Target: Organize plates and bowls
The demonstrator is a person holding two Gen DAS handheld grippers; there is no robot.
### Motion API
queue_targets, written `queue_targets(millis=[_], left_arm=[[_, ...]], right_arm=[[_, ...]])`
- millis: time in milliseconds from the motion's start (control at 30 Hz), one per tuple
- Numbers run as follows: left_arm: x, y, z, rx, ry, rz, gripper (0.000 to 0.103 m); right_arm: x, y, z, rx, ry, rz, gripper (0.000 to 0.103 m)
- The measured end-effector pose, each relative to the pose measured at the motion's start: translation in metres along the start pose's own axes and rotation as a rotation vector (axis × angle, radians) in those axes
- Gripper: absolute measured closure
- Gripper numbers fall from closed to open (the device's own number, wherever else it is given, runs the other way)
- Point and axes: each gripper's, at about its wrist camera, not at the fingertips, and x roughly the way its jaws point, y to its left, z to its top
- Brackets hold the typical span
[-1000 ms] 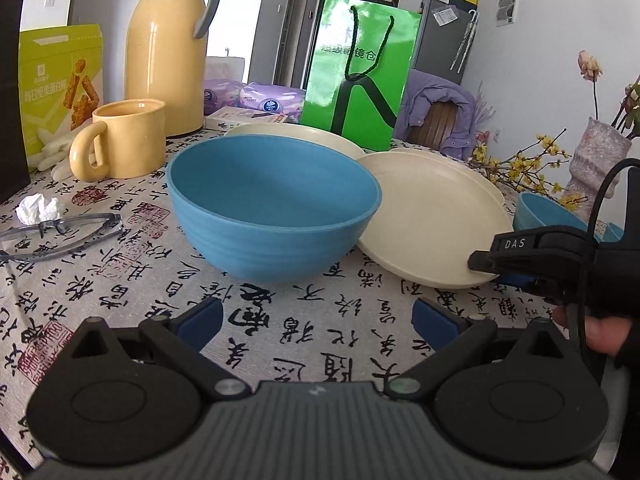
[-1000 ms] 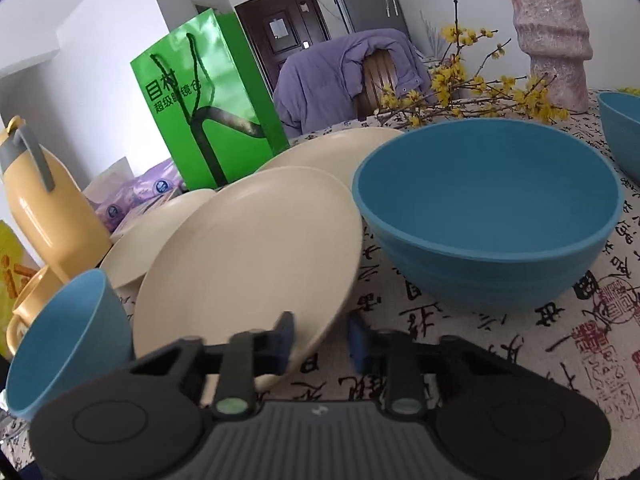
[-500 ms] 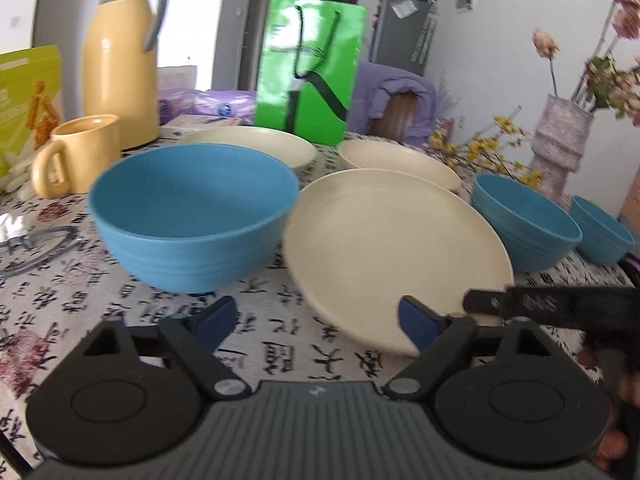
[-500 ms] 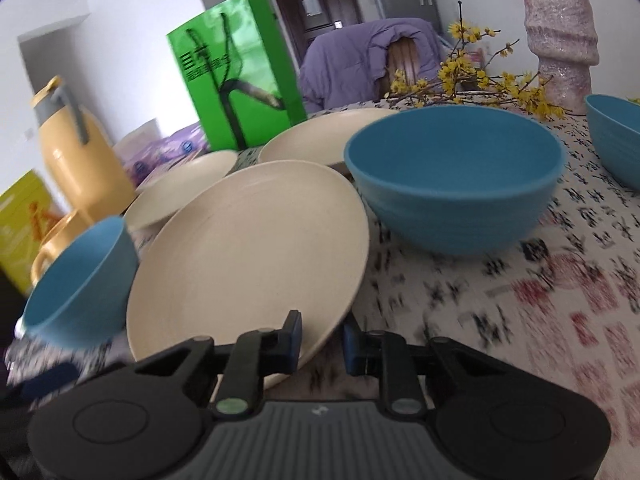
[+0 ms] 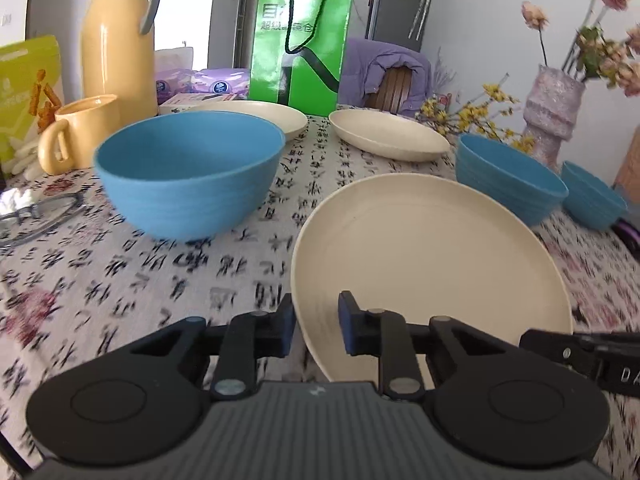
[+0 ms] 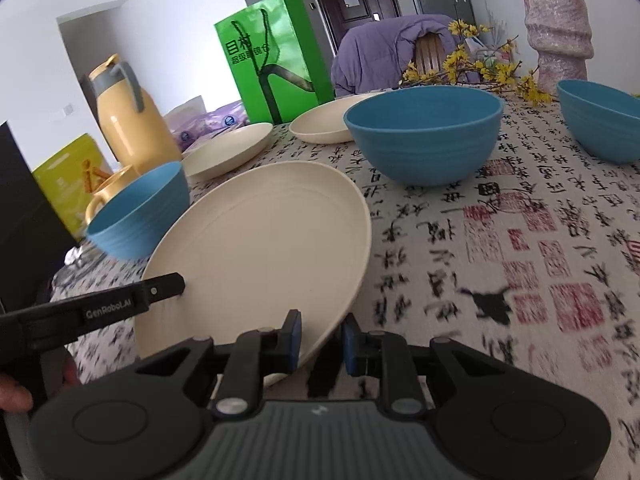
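Both claws, left [image 5: 314,326] closing, seemingly clamp the tilted plate [image 5: 432,264].

The left gripper [image 5: 315,324] is closing with a cream plate's [image 5: 420,256] near rim between its blue pads, while the right gripper [image 6: 320,340] is clamped on the opposite rim, both pointing downward, a bare hand [image 6: 16,394] behind the left one.

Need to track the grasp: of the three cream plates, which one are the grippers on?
The near plate, between the blue bowls. The right gripper clamps its rim; the left gripper is closing on the opposite side. The two far plates lie untouched by the green bag.
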Motion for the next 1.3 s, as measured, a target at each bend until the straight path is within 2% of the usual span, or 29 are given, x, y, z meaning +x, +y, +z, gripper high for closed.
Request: queue_targets(millis=[233, 467, 633, 1000, 1167, 1300], left_arm=[[-0.043, -0.013, -0.024, -0.019, 0.022, 0.031, 0.087], [-0.064, -0.035, -0.039, -0.012, 0.045, 0.017, 0.089], [-0.064, -0.072, -0.044, 0.033, 0.049, -0.025, 0.089], [-0.046, -0.169, -0.049, 0.099, 0.069, -0.193, 0.089], [-0.041, -0.196, -0.056, 0.110, 0.078, -0.228, 0.088], [-0.040, -0.203, -0.059, 0.107, 0.074, -0.222, 0.088]], right_arm=[[-0.036, 0.000, -0.023, -0.052, -0.014, -0.003, 0.084], [-0.062, -0.020, -0.040, -0.022, -0.026, -0.008, 0.084], [-0.083, -0.049, -0.047, 0.030, -0.054, -0.059, 0.084], [-0.133, -0.137, -0.052, 0.123, -0.094, -0.243, 0.084], [-0.143, -0.165, -0.053, 0.139, -0.088, -0.297, 0.084], [-0.142, -0.173, -0.052, 0.129, -0.077, -0.301, 0.083]])
